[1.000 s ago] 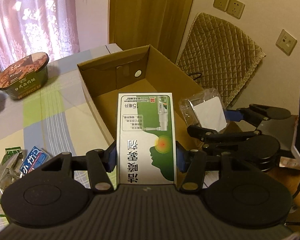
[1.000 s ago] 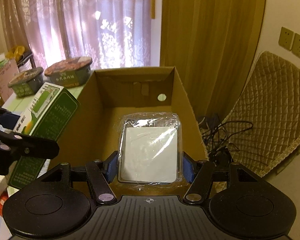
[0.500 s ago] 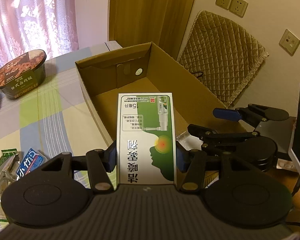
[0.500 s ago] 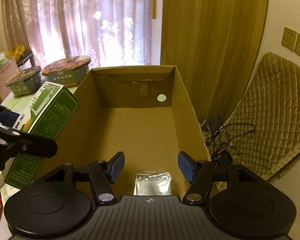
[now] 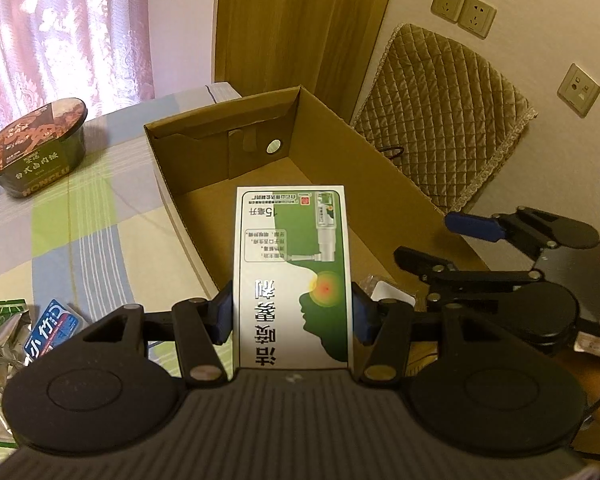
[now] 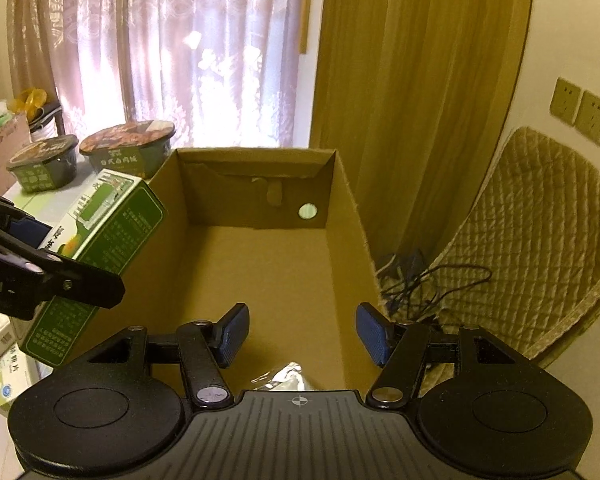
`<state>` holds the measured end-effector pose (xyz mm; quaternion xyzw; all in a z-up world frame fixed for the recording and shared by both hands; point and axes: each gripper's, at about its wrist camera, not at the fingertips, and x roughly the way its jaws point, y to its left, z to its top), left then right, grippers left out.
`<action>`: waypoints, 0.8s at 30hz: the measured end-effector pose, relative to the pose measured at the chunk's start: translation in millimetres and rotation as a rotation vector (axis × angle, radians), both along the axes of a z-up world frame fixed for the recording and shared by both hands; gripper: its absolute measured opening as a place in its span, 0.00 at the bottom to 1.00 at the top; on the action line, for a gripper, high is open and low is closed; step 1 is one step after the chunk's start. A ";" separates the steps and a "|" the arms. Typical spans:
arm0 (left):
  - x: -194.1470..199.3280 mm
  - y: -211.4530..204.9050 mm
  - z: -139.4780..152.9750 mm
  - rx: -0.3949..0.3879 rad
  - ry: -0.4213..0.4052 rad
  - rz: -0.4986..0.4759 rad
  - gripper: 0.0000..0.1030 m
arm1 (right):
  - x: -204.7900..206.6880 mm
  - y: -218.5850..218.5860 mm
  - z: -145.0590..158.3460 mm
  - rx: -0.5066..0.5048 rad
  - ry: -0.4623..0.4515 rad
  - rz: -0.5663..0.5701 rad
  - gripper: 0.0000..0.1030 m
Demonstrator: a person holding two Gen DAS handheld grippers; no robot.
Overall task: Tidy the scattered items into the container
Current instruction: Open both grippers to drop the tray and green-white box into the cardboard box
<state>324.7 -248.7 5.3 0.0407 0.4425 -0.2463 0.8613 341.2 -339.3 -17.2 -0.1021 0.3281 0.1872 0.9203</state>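
Daylight glows through lace curtains (image 6: 148, 52); ochre drapes (image 6: 412, 80), wall sockets (image 5: 464, 10), perhaps a quilted chair cover (image 5: 444, 112).

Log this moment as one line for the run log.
left tool: shut on green box | right tool: open, above cardboard box | wrapped packet: inside cardboard box

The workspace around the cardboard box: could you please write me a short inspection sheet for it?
Surface: checked tablecloth.
Job's things: open brown cardboard box; green-and-white medicine carton; clear-wrapped white packet on the box floor.
Clutter: two green instant-noodle bowls, blue sachet, more small cartons.
Grippers: left gripper shut on the carton; right gripper open, empty, above the box.
Cables: black tangle beside the box.
Surroundings: curtains, quilted cover, wall sockets.
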 end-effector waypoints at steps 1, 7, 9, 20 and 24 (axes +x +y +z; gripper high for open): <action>0.7 -0.8 -0.6 -0.002 0.001 0.000 0.49 | -1.2 -0.8 0.9 -0.003 -0.007 -0.001 0.64; 4.0 -8.4 -6.2 -0.008 0.006 -0.007 0.49 | -5.0 -8.0 2.1 0.000 -0.026 -0.020 0.64; 5.7 -11.4 -8.1 -0.008 0.008 -0.009 0.49 | -4.9 -9.9 1.8 0.002 -0.025 -0.023 0.64; 7.0 -13.4 -5.4 -0.029 -0.016 -0.002 0.53 | -4.2 -12.3 -1.7 0.005 -0.010 -0.022 0.64; 6.8 -8.9 -2.9 -0.027 -0.020 0.004 0.53 | -4.9 -10.4 -1.2 0.004 -0.010 -0.016 0.64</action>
